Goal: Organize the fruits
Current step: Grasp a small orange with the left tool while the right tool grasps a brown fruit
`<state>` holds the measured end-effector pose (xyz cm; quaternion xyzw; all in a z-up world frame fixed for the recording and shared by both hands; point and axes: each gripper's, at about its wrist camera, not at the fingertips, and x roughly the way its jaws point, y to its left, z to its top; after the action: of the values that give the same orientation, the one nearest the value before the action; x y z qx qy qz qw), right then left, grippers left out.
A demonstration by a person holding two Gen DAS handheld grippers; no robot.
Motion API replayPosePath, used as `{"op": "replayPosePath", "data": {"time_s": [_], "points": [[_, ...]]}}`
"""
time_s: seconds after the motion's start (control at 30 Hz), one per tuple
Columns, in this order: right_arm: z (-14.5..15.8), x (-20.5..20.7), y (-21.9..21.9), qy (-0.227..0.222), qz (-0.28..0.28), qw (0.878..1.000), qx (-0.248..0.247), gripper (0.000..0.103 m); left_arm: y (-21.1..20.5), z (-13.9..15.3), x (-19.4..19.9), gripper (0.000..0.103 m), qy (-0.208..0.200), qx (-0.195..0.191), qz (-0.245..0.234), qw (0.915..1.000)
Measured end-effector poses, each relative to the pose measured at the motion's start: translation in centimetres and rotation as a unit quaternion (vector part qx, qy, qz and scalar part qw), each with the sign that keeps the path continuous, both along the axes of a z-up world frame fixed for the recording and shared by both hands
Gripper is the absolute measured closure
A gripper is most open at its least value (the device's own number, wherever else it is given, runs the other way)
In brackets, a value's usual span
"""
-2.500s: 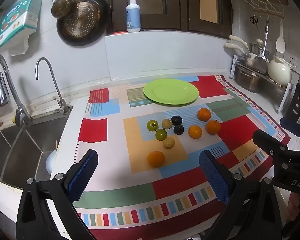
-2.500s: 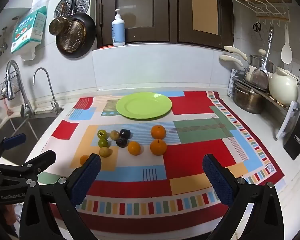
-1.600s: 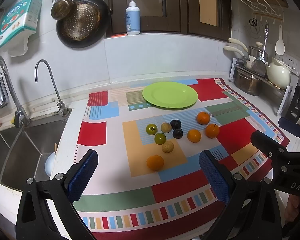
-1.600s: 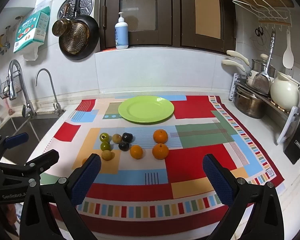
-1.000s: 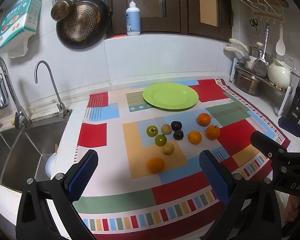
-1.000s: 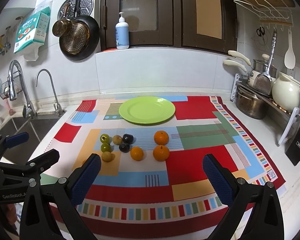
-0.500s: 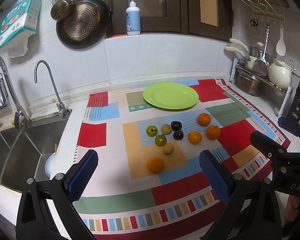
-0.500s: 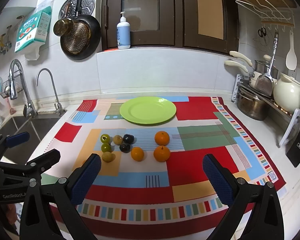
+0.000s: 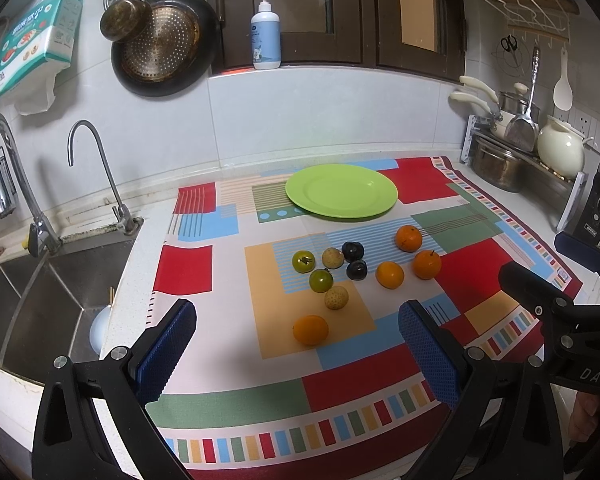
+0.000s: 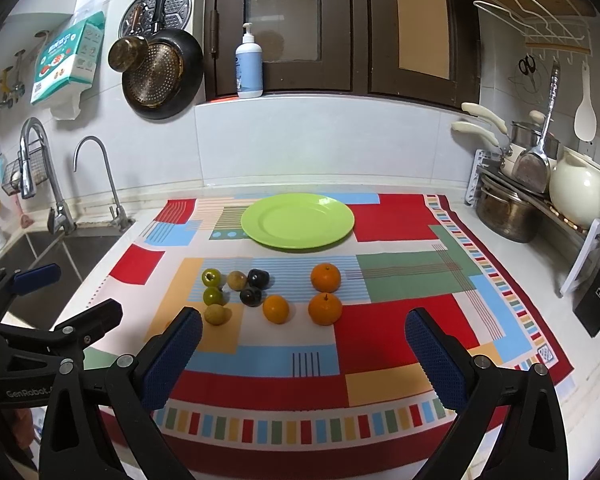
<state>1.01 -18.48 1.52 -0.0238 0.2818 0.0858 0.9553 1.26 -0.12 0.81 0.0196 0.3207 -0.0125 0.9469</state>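
Left wrist view: left claw [image 9: 296,354] spread wide, gripping nothing, nearest orange [image 9: 310,330] straight ahead between its pads on the bench cloth [image 9: 228,360]. Right claw [image 10: 304,354] likewise released; green plate [image 9: 341,191] bare beyond the fruit.

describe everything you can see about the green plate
The green plate is a round, lime-green dinner plate with a smooth, slightly glossy surface that looks like plastic or melamine, with a broad raised rim around a shallow flat centre. It lies flat and right side up on the patchwork cloth, near the cloth's far edge by the tiled wall. Nothing is on it. The fruits sit nearer the camera, clear of its rim, and neither gripper is near it.
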Motion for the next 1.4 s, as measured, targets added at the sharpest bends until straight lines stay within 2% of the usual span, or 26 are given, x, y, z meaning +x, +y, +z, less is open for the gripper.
{"op": "replayPosePath", "data": {"time_s": [0.4, 0.6, 0.8, 0.97, 1.17, 1.4], "points": [[-0.6, 0.8, 0.4, 0.007, 0.013, 1.000, 0.001, 0.001, -0.1, -0.9, 0.6, 0.001, 0.006, -0.001, -0.001, 1.0000], [-1.4, 1.5, 0.6, 0.009, 0.032, 0.999, -0.005, 0.002, -0.2, -1.9, 0.9, 0.012, 0.010, 0.011, -0.005, 0.9999], [-2.7, 3.2, 1.5, 0.020, 0.068, 0.997, -0.019, 0.009, -0.1, -3.2, 1.8, 0.021, 0.019, 0.019, -0.019, 0.9995], [-4.1, 4.8, 2.8, 0.043, 0.112, 0.992, -0.029, 0.021, 0.0, -4.4, 2.5, 0.031, 0.024, 0.020, -0.045, 0.9985], [-5.7, 6.6, 4.8, 0.060, 0.169, 0.982, -0.051, 0.033, 0.0, -6.0, 3.6, 0.038, 0.036, 0.028, -0.070, 0.9965], [-8.3, 9.0, 6.9, 0.101, 0.216, 0.970, -0.055, 0.044, 0.4, -8.1, 5.4, 0.046, 0.065, 0.021, -0.085, 0.9941]]}}
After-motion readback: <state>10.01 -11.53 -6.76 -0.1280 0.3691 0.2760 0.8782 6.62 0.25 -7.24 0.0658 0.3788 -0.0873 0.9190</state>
